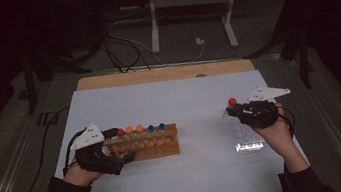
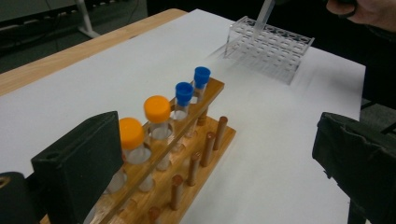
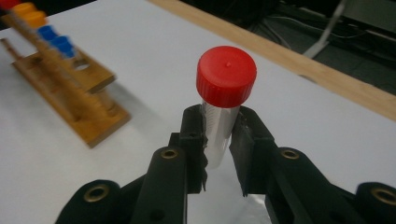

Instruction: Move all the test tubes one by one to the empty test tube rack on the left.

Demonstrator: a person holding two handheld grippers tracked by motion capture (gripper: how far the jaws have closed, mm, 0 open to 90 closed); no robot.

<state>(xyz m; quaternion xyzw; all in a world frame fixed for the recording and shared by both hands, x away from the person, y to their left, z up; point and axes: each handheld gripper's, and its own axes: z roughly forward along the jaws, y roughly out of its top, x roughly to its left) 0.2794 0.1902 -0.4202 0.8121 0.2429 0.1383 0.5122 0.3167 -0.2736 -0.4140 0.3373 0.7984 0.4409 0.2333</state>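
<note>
Right gripper (image 3: 219, 140), high view at right of table (image 1: 179, 100): jaws pinched on a clear tube with red cap (image 3: 226, 77), gripping the clear barrel just below the cap. Long axis of tube running upright between the jaws in the right gripper view, cap end up and away from the gripper body, lower end hidden behind the jaws. In the high view, red cap (image 1: 232, 101) standing at the far-left tip of the gripper, above and just beside the clear plastic rack (image 1: 247, 133). In the left gripper view, tube barrel (image 2: 264, 14) slanting down toward the far corner of the clear rack (image 2: 268, 46); whether touching it cannot be told.

Left gripper (image 2: 219, 158): jaws spread wide, nothing between the pads, left jaw close beside the near end of the wooden rack (image 2: 187, 163).

Wooden rack (image 1: 145, 142) at left centre of table, long axis across the table. Capped tubes standing upright in its row: one red (image 1: 120, 132), two orange (image 2: 157, 108), two blue (image 2: 184, 92).

White sheet covering the table, wooden edge (image 1: 165, 73) at far side.
</note>
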